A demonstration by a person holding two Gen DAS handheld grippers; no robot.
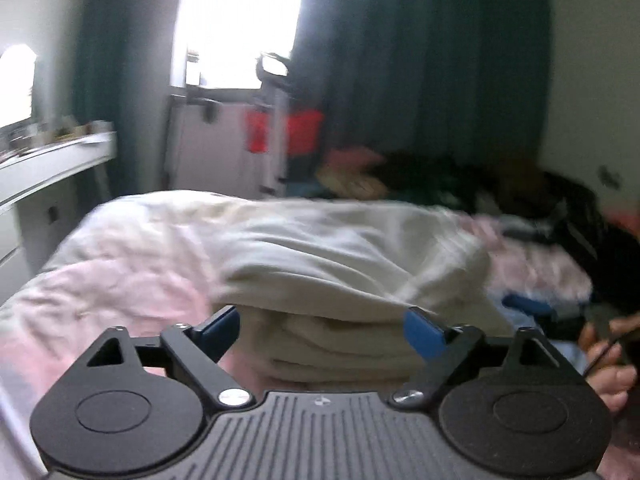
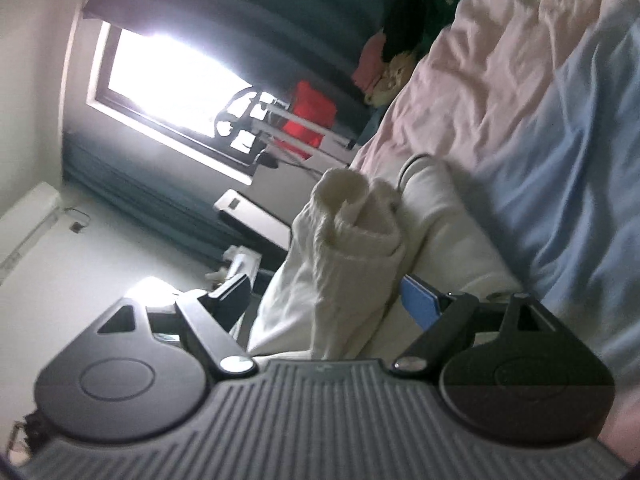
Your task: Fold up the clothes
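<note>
Pink bedding [image 1: 120, 276] spreads across the bed ahead of you, and in the right wrist view a pale blue sheet [image 2: 560, 184] lies beside it. Teal curtains [image 1: 420, 60] hang at the far wall on either side of a bright window [image 1: 236, 20]. On the bedding lies the cream garment [image 1: 340, 256], bunched and partly folded into layers, and it reaches right up to both of your tools. Your left gripper [image 1: 322, 330] has its jaws spread wide, with the stacked folds of the garment sitting between its blue pads [image 1: 424, 334]; whether the pads touch the cloth you cannot tell through the blur. Your right gripper [image 2: 328, 300] is turned on its side, its jaws also spread apart, and a ribbed, rolled part of the same garment [image 2: 352, 236] rises between them, unpinched. At the right edge of the left wrist view, your hand [image 1: 608, 364] shows.
</note>
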